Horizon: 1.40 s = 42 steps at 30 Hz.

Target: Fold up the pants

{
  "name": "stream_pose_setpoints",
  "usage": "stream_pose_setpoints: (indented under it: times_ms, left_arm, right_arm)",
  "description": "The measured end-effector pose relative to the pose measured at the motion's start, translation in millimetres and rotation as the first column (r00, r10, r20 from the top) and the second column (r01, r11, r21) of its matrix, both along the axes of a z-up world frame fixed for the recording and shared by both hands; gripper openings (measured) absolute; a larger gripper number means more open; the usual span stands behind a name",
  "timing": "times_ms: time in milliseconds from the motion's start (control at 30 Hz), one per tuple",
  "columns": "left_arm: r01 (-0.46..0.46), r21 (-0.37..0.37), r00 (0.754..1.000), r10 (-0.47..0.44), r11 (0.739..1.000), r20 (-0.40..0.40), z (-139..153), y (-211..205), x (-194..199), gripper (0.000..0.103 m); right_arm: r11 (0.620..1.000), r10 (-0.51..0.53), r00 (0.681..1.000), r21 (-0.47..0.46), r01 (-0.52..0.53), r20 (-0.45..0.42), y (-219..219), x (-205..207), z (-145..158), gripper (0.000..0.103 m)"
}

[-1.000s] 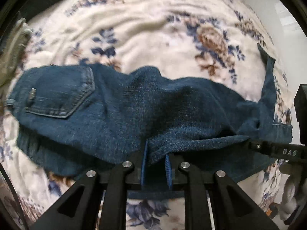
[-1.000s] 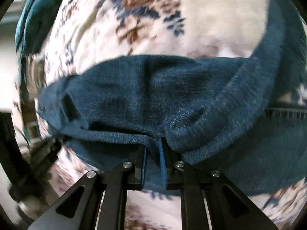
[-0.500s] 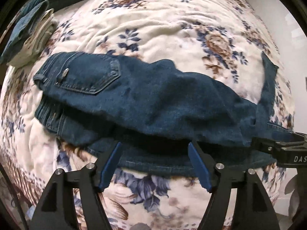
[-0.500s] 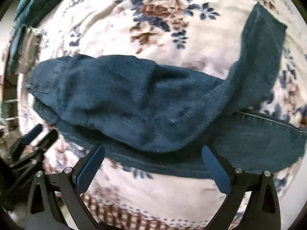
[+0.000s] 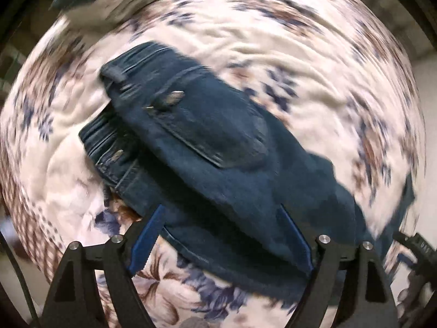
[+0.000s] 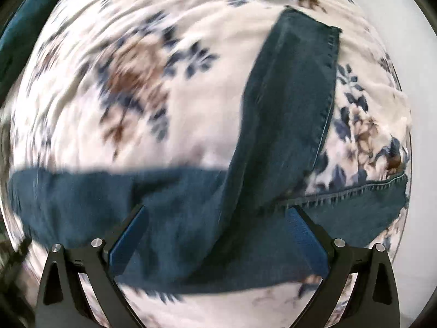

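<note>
Two grippers above dark blue jeans (image 5: pixel 218 164) on floral bedspread (image 5: pixel 314 63), left gripper (image 5: pixel 222 242) jaws just opened wide, nothing pinched, right gripper (image 6: pixel 218 242) likewise spread wide, empty, one jeans leg (image 6: pixel 289 104) bent away across bedspread, frames motion-blurred

The dark blue jeans (image 5: pixel 218 164) lie flat on the floral blanket (image 5: pixel 300 54), folded lengthwise, back pocket (image 5: pixel 218 125) up (waistband toward the upper left). In the right wrist view one leg end (image 6: pixel 295 95) is angled away from the other.
</note>
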<state>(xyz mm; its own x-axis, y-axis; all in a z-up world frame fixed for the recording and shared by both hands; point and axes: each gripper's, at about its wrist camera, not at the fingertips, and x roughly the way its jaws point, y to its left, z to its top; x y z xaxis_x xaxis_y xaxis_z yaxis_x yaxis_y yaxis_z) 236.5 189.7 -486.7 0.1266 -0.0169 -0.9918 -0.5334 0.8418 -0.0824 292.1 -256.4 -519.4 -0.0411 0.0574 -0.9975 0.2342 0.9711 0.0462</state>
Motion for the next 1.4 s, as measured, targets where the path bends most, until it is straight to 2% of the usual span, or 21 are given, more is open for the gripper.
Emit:
stream_pose_setpoints:
  times_ms: [67, 200, 233, 300, 333, 367, 433, 533, 633, 700, 733, 800, 833, 900, 1000, 1067, 1133, 1267, 1333, 1367, 1400]
  left_arm:
    - [-0.060, -0.014, 0.998, 0.060, 0.998, -0.011, -9, 16, 2, 0.088]
    - [-0.102, 0.000, 0.994, 0.102, 0.995, -0.038, -24, 28, 3, 0.089]
    - [-0.106, 0.005, 0.993, 0.106, 0.994, -0.043, -26, 29, 4, 0.089]
    - [-0.118, 0.014, 0.992, 0.119, 0.993, -0.048, -31, 33, 3, 0.089]
    - [-0.128, 0.025, 0.990, 0.129, 0.992, -0.049, -32, 34, 2, 0.089]
    - [-0.141, 0.028, 0.989, 0.142, 0.990, -0.048, -32, 37, 1, 0.089]
    - [-0.164, 0.009, 0.986, 0.165, 0.986, -0.041, -33, 43, -2, 0.089]
    - [-0.186, -0.010, 0.982, 0.185, 0.982, -0.042, -31, 53, -8, 0.089]
    - [-0.201, -0.051, 0.979, 0.198, 0.978, -0.048, -29, 61, -14, 0.089]
    - [-0.215, -0.082, 0.976, 0.211, 0.973, -0.046, -29, 67, -19, 0.089]
    - [-0.217, -0.097, 0.976, 0.214, 0.971, -0.043, -30, 68, -20, 0.089]
    - [-0.217, -0.117, 0.976, 0.215, 0.969, -0.035, -31, 73, -21, 0.089]
    - [-0.217, -0.121, 0.976, 0.215, 0.969, -0.030, -32, 75, -20, 0.089]
    - [-0.225, -0.154, 0.974, 0.226, 0.962, -0.014, -34, 81, -16, 0.089]
    - [-0.247, -0.199, 0.968, 0.252, 0.948, 0.002, -38, 90, -7, 0.089]
    - [-0.257, -0.203, 0.965, 0.264, 0.945, 0.004, -43, 96, -3, 0.089]
    - [-0.285, -0.178, 0.958, 0.287, 0.942, -0.012, -54, 106, 5, 0.089]
    - [-0.330, -0.204, 0.944, 0.328, 0.921, -0.047, -76, 121, 21, 0.089]
    - [-0.345, -0.219, 0.938, 0.345, 0.913, -0.039, -79, 124, 24, 0.087]
    - [-0.343, -0.222, 0.937, 0.348, 0.913, -0.019, -77, 124, 25, 0.070]
    - [-0.328, -0.241, 0.939, 0.342, 0.913, 0.020, -72, 122, 26, 0.058]
  right_arm:
    - [0.998, -0.054, 0.999, -0.016, 0.054, 0.004, -12, 22, -7, 0.103]
    - [0.991, -0.124, 0.992, -0.060, 0.123, -0.014, -32, 66, -32, 0.102]
    - [0.989, -0.132, 0.991, -0.072, 0.129, -0.030, -36, 75, -40, 0.098]
    - [0.985, -0.151, 0.986, -0.100, 0.144, -0.071, -45, 89, -57, 0.077]
    - [0.981, -0.172, 0.982, -0.110, 0.163, -0.083, -50, 91, -63, 0.039]
    - [0.976, -0.196, 0.976, -0.116, 0.185, -0.091, -56, 91, -65, 0.005]
    - [0.965, -0.247, 0.968, -0.099, 0.242, -0.046, -70, 83, -56, 0.006]
    - [0.960, -0.268, 0.960, -0.064, 0.273, 0.078, -88, 53, -17, 0.006]
    - [0.936, -0.344, 0.927, -0.026, 0.351, 0.150, -114, 2, 19, 0.006]
    - [0.888, -0.455, 0.875, 0.012, 0.459, 0.164, -141, -44, 29, 0.006]
    - [0.848, -0.526, 0.835, 0.026, 0.529, 0.159, -156, -69, 29, 0.006]
    - [0.774, -0.632, 0.764, 0.062, 0.630, 0.130, -172, -111, 17, 0.006]
    - [0.750, -0.661, 0.743, 0.065, 0.658, 0.104, -177, -125, 5, 0.006]
    - [0.733, -0.679, 0.734, 0.064, 0.677, 0.018, -174, -143, -28, 0.006]
    - [0.706, -0.694, 0.714, 0.111, 0.700, -0.091, -164, -151, -61, 0.016]
    - [0.685, -0.709, 0.699, 0.149, 0.714, -0.090, -156, -154, -65, 0.050]
    - [0.675, -0.717, 0.694, 0.185, 0.714, -0.066, -149, -154, -63, 0.068]
    - [0.678, -0.713, 0.697, 0.180, 0.712, -0.071, -134, -146, -67, 0.070]
    - [0.701, -0.696, 0.715, 0.147, 0.698, -0.073, -126, -139, -68, 0.070]
    - [0.713, -0.685, 0.725, 0.140, 0.687, -0.071, -125, -139, -67, 0.070]
    - [0.722, -0.676, 0.733, 0.134, 0.679, -0.073, -117, -134, -68, 0.070]
